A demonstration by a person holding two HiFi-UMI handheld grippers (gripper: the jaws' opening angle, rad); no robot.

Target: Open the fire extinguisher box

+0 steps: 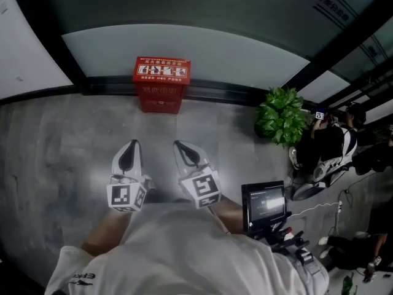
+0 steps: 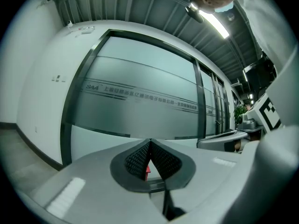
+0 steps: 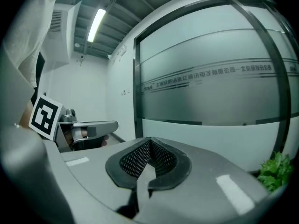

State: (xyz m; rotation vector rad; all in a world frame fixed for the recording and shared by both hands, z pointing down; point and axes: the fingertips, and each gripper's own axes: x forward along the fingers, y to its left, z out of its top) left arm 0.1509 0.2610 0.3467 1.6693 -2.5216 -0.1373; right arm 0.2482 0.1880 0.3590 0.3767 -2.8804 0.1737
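White shirt [image 1: 184,251] of the person fills the bottom of the head view. From it two bare forearms reach forward, side by side, over the grey floor [image 1: 61,140].

Each forearm ends in a gripper with a marker cube on its back. The left gripper [image 1: 131,144] and the right gripper [image 1: 178,145] lie close to each other and nearly parallel, and both point toward the glass wall [image 1: 184,42].

In the left gripper view, the left gripper [image 2: 149,142] has its jaws pressed together at the tips with nothing between them. In the right gripper view, the right gripper [image 3: 149,139] is the same, closed and empty.

The red fire extinguisher box [image 1: 161,83] stands on the floor against the foot of the glass wall. It is straight ahead of both grippers and well apart from them. Its top is closed, so what is inside cannot be seen.

A green plant [image 1: 282,114] stands to the right of the box. A small screen [image 1: 264,203] is just beside the right forearm.
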